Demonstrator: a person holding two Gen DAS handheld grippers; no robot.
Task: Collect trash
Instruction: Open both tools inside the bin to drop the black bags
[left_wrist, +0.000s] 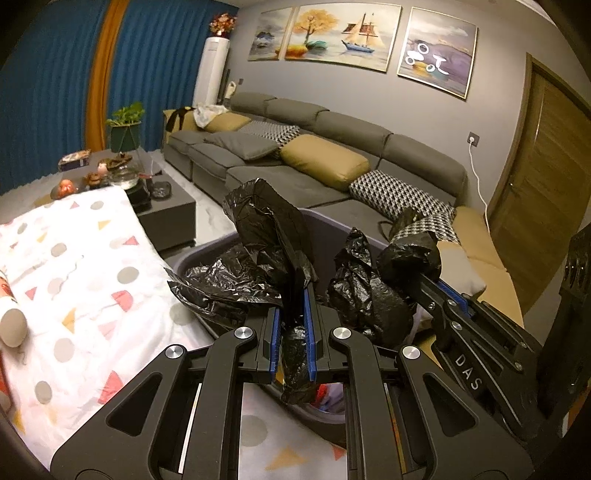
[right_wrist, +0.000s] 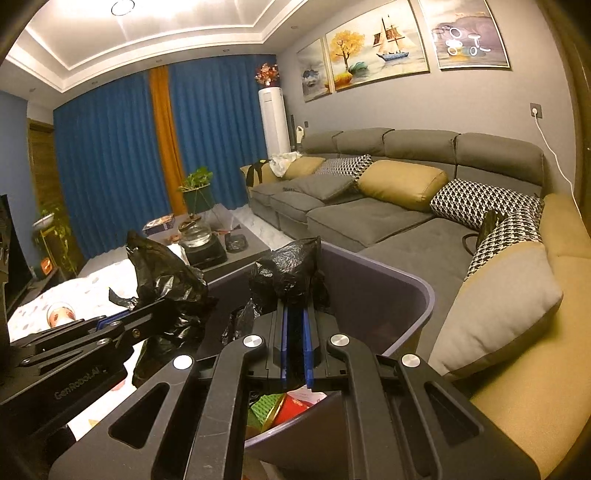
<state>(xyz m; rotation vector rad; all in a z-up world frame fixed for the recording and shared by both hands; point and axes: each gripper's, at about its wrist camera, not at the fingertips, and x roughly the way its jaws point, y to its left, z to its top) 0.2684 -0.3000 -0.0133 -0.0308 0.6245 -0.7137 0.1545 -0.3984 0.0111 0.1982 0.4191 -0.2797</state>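
Landmark: purple trash bin, standing betw. grey sofa and patterned white cloth.

Left gripper held over bin's near rim, blue pads clamped tight on a bunched strip of black trash bag; plastic rising in a crumpled peak above the tips and trailing down betw. the pads toward the bin. Seen from right wrist cam as well, coming in from bin's left side w/ the same bag flap standing up from it.

Right gripper over bin's middle, pads pinched close on another bunch of the bag, knot of plastic bulging just past the tips. In left wrist view, same gripper entering from bin's right, black wad around its tip.

Bag liner spread loosely inside bin, edges pulled up and inward off the rim. Colourful trash (red, green wrappers, prob. packaging, partly hidden by gripper body) lying at bin's bottom.

Beyond bin: dark coffee table w/ glass kettle. Behind that, potted plant and blue curtains. Yellow and houndstooth cushions on sofa, right of bin.
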